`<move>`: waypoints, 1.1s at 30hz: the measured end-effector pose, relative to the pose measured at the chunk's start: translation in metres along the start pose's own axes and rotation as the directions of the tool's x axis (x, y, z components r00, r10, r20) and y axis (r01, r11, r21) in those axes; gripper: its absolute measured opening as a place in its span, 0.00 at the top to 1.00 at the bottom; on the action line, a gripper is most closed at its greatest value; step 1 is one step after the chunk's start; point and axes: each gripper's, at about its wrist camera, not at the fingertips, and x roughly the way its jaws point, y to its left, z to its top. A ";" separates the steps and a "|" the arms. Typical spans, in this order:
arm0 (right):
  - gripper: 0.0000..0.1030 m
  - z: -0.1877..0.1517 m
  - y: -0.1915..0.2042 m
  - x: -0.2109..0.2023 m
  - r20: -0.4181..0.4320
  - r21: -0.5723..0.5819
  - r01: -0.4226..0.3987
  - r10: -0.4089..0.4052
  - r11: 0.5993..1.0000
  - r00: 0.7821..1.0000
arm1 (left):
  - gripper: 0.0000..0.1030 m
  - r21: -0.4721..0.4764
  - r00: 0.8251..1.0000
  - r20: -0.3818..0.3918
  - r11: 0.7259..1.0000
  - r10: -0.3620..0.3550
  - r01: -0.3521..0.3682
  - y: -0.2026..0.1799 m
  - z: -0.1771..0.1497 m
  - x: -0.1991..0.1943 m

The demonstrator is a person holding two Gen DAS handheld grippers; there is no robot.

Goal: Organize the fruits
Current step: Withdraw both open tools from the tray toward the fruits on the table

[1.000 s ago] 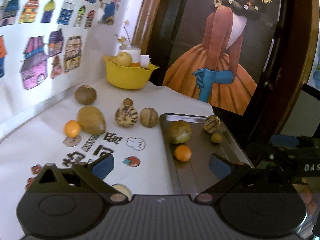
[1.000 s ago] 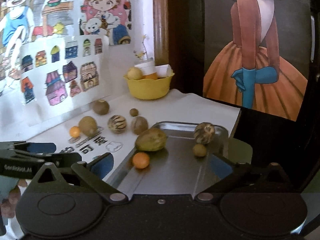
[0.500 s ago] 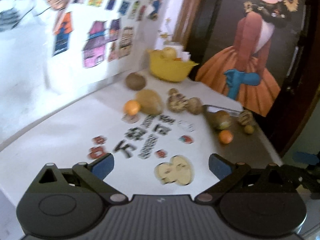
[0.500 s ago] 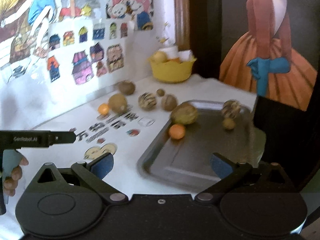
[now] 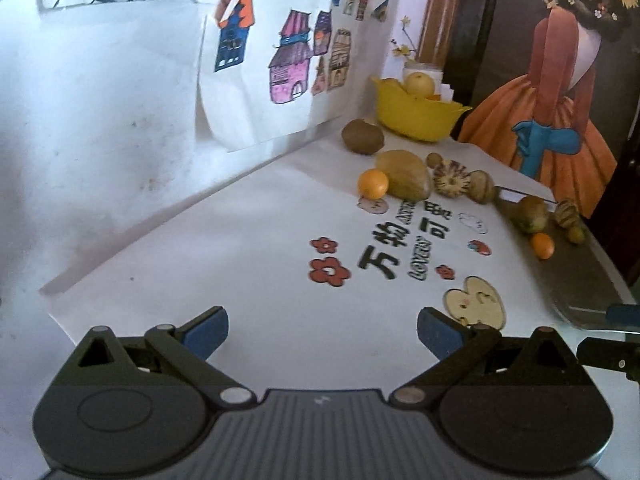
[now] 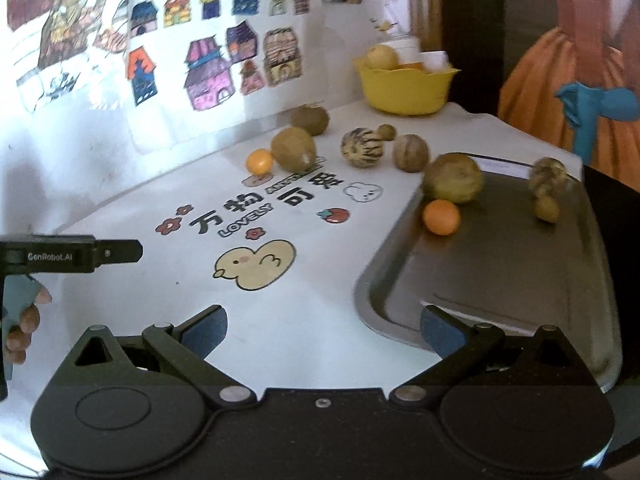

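Left wrist view has the left gripper (image 5: 322, 330) low in the frame, its blue-padded fingers (image 5: 204, 330) spread wide with nothing between them, above a white printed table cover (image 5: 248, 248). Toward the upper right of that frame a small orange (image 5: 373, 184) touches a large brownish fruit (image 5: 405, 175), with a striped melon-like fruit (image 5: 452, 179) and a tan round fruit (image 5: 482, 187) to its right and a brown fruit (image 5: 362, 137) farther back near the wall. A yellow bowl (image 5: 416, 114) holding a pale fruit sits at the back. At the right edge a metal tray (image 5: 576, 280) carries a greenish fruit (image 5: 530, 213), a second orange (image 5: 543, 245) and two small fruits beyond.

Right wrist view has the right gripper (image 6: 324, 330) at the bottom of the frame, fingers (image 6: 438, 334) likewise spread and empty, the right one over the tray's (image 6: 500, 292) near rim. On the tray, in the upper right part of the frame, the greenish fruit (image 6: 453, 178) lies at the far left corner with the orange (image 6: 441, 217) just in front of it; a speckled fruit (image 6: 548, 178) and a small yellowish one (image 6: 546, 208) sit near the far right side. The loose fruits remain on the cover left of the tray, above a printed duck (image 6: 254, 264). At the left edge a person's hand (image 6: 22, 320) grips the other gripper's handle
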 end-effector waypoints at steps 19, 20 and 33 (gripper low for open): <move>0.01 0.073 -0.012 0.065 -0.059 -0.397 -0.074 0.056 0.915 0.997 | 0.00 0.128 1.000 0.000 0.991 -0.025 0.025 0.000 0.046 0.053; 0.01 0.079 -0.017 0.070 -0.051 -0.403 -0.069 0.053 0.912 0.997 | 0.00 0.143 1.000 0.002 0.989 -0.027 0.026 -0.003 0.050 0.059; 0.01 0.166 -0.069 0.150 -0.059 -0.415 -0.094 0.076 0.905 0.995 | 0.00 0.289 0.999 -0.001 0.956 -0.049 0.047 -0.026 0.087 0.116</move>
